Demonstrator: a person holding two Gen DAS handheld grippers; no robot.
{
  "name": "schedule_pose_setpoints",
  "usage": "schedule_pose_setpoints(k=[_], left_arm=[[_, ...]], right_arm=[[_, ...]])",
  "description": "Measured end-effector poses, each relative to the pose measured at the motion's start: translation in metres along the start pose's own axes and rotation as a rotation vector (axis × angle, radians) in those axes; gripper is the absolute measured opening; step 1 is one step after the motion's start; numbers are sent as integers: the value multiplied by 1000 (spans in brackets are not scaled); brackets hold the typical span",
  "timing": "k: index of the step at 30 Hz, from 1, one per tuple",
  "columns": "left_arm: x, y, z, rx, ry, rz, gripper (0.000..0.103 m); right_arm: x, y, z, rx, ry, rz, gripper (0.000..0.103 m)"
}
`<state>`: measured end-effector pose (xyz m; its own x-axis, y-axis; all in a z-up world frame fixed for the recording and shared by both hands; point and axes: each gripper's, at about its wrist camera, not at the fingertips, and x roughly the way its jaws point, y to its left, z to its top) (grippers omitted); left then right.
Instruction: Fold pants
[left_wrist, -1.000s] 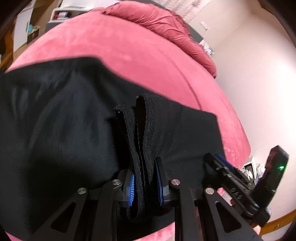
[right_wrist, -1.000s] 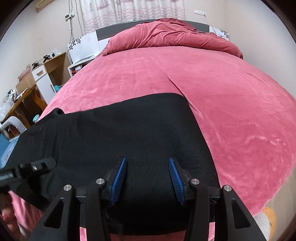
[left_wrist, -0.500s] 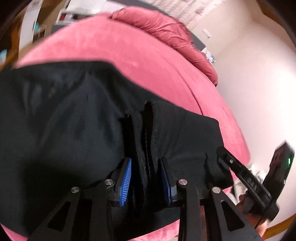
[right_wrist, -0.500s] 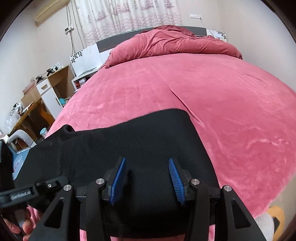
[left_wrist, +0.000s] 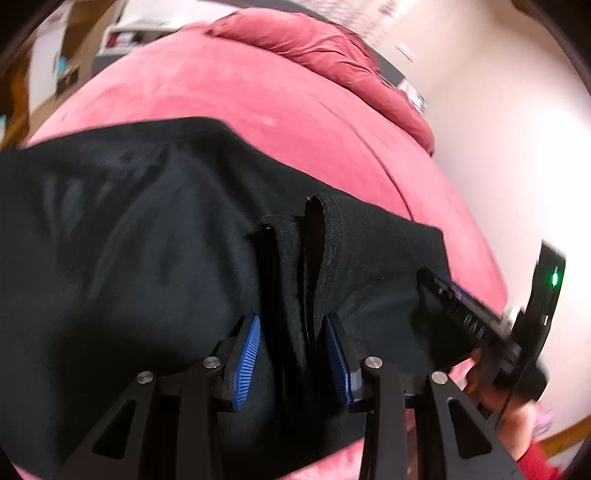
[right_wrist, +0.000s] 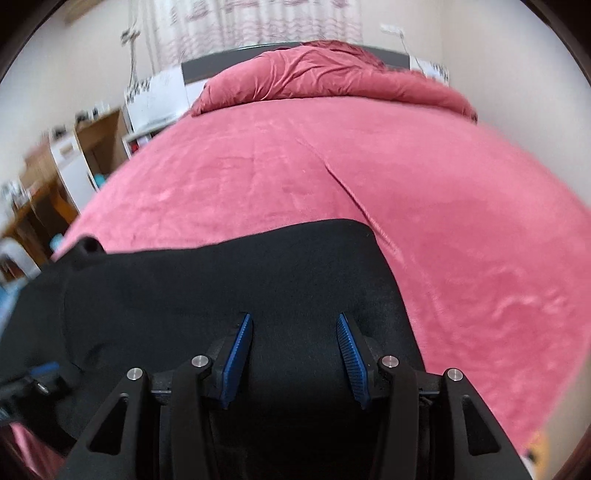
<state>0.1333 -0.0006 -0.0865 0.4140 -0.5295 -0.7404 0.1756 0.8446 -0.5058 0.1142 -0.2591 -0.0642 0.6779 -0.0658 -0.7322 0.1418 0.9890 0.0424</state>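
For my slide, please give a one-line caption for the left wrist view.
Left gripper, jaws parted, around a bunched edge of the black fabric pants on a pink plush bedspread.

The left gripper (left_wrist: 291, 363) is showing black angular arms with triangular cutouts, silver screws and ribbed blue pads (left_wrist: 246, 360). The right gripper (right_wrist: 293, 360) is looking the same, and from the left camera a green light is glowing on its black body, beside bare skin and a red sleeve (left_wrist: 535, 459).
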Motion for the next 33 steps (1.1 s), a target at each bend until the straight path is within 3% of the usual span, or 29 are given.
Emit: schedule_pose_setpoints(k=[3,6,11,17,20,23,28,30,33], left_arm=[[-28,14,-5,-67,-44,-8,38],[-54,21,-14,-41,-90,25,38],[-84,50,-30,-141,-74,38,38],[-105,73,-38,-215,-76,-11,38],[-103,73,-44,-295,-13,-70,39],[-101,80,-54,-420,80,-182,45],[-107,107,-69,-571,64,-111,69],[-103,118,-74,-630,38,-82,69],[-95,120,-74,-643,-17,-103,70]], right_arm=[[-24,15,-6,28,-42,136,50],[-34,37,-11,-13,-35,224,50],[-36,70,-22,-54,13,338,50],[-23,92,-40,-86,74,363,50],[-24,89,-44,-68,75,373,50],[-22,87,-45,-58,78,378,50],[-21,85,-45,-54,76,383,50],[-22,82,-44,-50,77,389,50],[-23,81,-43,-44,79,395,50]])
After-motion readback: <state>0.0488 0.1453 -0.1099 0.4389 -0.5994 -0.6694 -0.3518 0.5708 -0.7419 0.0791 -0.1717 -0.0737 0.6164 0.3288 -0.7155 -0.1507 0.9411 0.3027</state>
